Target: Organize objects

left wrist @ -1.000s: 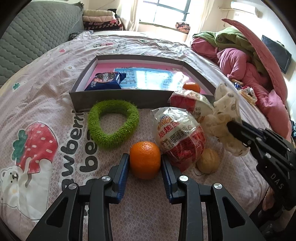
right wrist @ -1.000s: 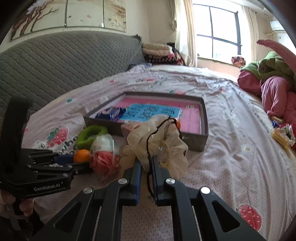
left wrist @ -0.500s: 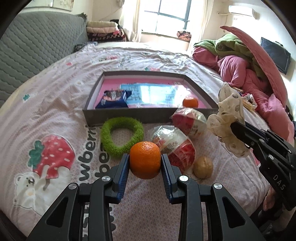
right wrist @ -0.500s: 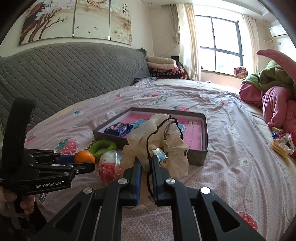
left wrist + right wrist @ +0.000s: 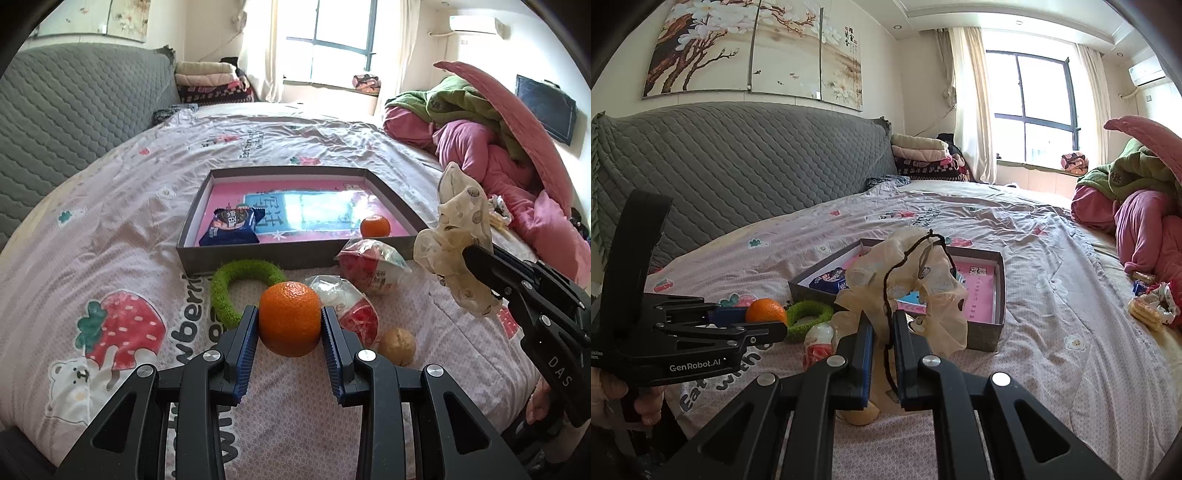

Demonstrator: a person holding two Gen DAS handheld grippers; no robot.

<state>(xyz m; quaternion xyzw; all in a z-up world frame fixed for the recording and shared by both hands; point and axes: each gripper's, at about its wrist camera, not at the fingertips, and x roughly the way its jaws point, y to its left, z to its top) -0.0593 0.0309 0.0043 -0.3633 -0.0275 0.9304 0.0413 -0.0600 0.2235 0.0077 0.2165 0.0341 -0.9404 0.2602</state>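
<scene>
Two things are held off the bed: an orange pinched between the pads of the left gripper, and a cream scrunchie clamped in the right gripper. Just ahead sits the grey tray, holding a blue snack packet and a second orange. A green ring, two wrapped snacks and a small brown ball lie before its near wall.
</scene>
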